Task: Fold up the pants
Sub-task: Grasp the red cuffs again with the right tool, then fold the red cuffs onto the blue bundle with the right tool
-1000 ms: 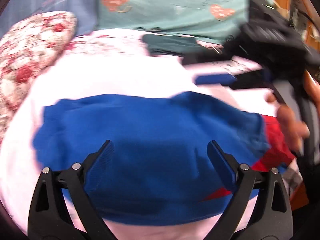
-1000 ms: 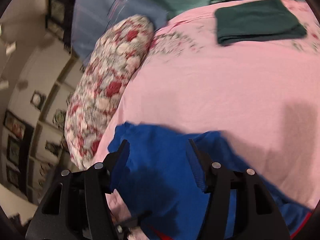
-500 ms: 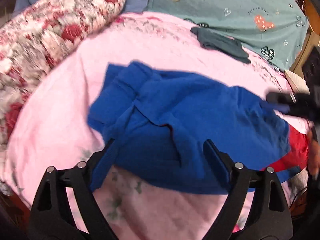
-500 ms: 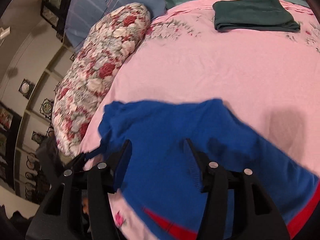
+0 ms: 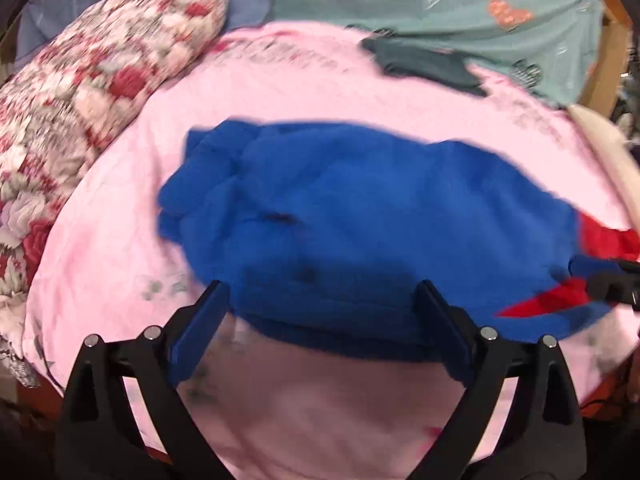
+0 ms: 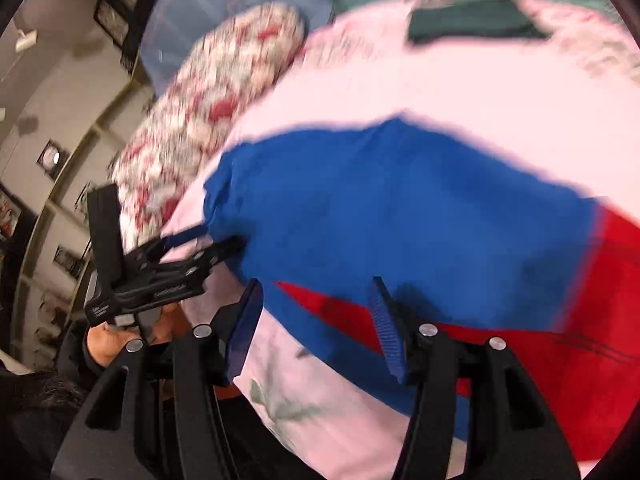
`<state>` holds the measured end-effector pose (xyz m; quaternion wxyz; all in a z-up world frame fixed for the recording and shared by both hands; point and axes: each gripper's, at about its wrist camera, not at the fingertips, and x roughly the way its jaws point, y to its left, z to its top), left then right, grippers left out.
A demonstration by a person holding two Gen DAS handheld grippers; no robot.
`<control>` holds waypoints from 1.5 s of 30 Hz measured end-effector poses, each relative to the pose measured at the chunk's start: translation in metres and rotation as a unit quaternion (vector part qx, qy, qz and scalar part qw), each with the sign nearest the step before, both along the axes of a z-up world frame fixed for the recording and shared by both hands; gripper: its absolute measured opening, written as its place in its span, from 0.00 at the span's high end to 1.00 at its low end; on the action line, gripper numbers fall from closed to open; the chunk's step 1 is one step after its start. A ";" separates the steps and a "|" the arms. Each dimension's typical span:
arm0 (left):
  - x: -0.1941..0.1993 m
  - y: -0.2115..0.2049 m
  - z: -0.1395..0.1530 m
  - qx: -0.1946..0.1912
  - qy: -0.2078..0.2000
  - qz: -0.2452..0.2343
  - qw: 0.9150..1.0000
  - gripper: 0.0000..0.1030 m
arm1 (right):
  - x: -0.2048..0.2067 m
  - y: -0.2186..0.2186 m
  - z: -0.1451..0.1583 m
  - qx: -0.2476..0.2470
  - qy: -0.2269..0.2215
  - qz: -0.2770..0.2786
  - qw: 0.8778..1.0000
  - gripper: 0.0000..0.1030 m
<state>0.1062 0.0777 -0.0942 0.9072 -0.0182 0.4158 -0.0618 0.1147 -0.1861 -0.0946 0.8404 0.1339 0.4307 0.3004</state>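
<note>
On the pink bed (image 5: 280,92), my pants (image 5: 360,216) lie bunched, unfolded; both my grippers, left (image 5: 320,320) and right (image 6: 316,320), gape empty.

The pants (image 5: 380,232) are bright blue with red panels and a red diagonal stripe at one end; they lie loosely heaped and rumpled across the pink bed sheet (image 5: 304,92); the opposite end is bunched into thick folds near the floral pillow (image 5: 92,92).

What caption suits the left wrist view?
Open left hand-held gripper above blue-and-red pants lying rumpled on a pink bedsheet.
</note>
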 end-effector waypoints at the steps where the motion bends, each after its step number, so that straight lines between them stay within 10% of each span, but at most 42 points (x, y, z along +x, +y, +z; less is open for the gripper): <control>1: -0.004 -0.011 0.007 -0.005 -0.013 -0.015 1.000 0.07 | -0.007 -0.018 0.005 0.002 -0.016 -0.025 1.000 0.44; 5: -0.013 -0.074 0.030 -0.015 -0.049 -0.102 0.993 0.07 | -0.049 -0.126 0.022 0.008 -0.067 -0.197 0.978 0.38; 9: -0.011 -0.144 0.039 -0.029 -0.051 -0.177 0.982 0.07 | -0.106 -0.226 0.025 -0.025 -0.092 -0.368 0.925 0.17; 13: -0.011 -0.217 0.036 -0.026 -0.049 -0.234 0.971 0.07 | -0.133 -0.287 0.004 0.001 -0.069 -0.439 0.896 0.15; 19: -0.014 -0.294 0.006 0.018 -0.029 -0.273 0.961 0.07 | -0.106 -0.292 -0.029 0.026 -0.029 -0.418 0.908 0.18; 25: -0.010 -0.307 -0.021 0.018 0.019 -0.275 0.961 0.07 | -0.078 -0.270 -0.044 -0.001 0.002 -0.390 0.921 0.67; 28: -0.009 -0.297 -0.019 0.008 0.019 -0.271 0.962 0.07 | -0.078 -0.267 -0.040 0.016 -0.022 -0.373 0.927 0.74; 39: 0.003 -0.141 0.029 -0.060 -0.050 -0.108 0.991 0.07 | -0.050 -0.127 0.066 0.014 -0.167 -0.190 0.967 0.79; 45: 0.006 -0.041 0.015 -0.073 -0.028 0.013 0.997 0.06 | 0.013 0.025 0.015 -0.093 -0.093 -0.025 0.991 0.75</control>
